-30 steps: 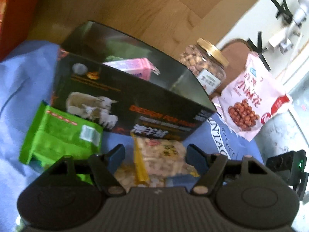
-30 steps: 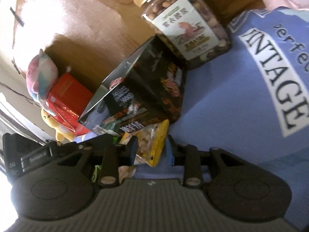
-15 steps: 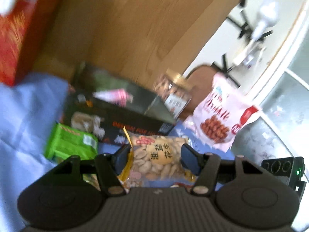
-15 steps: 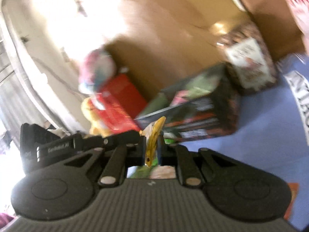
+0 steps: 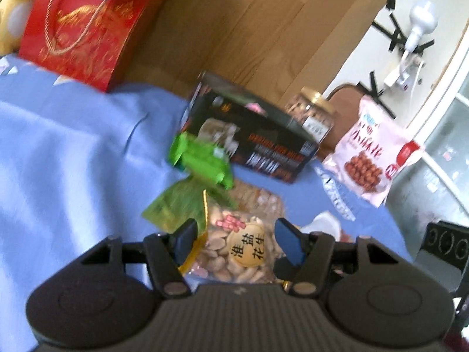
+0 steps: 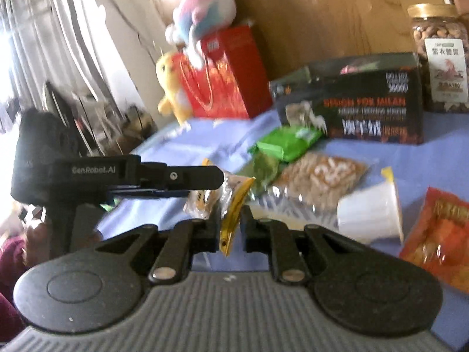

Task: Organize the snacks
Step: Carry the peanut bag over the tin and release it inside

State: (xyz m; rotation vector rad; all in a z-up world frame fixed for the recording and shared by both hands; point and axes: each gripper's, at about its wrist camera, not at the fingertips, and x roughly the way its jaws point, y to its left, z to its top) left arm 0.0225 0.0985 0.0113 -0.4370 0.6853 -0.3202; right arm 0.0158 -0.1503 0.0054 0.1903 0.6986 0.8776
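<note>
At left centre of the right wrist view, the left tool (image 6: pixel 205 180) clamps the peanut bag (image 5: pixel 237 249). Low centre, the right tool (image 6: pixel 230 224) pinches its yellow edge, jaws easing apart. Upper right, the black box (image 6: pixel 360 108) holds a pink packet (image 5: pixel 255 108); the jar (image 6: pixel 439 58) holds nuts.

Nut jar (image 6: pixel 442 58) right of open box (image 6: pixel 366 105), packets (image 6: pixel 293 143) before it.

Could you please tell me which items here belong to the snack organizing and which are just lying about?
Job: clear peanut bag with yellow edge, bright green snack packet, black open cardboard box, gold-lidded plastic nut jar, pink peanut bag, white plastic cup.
Lying about: red paper gift bag, pastel plush toy, white clip lamp.
</note>
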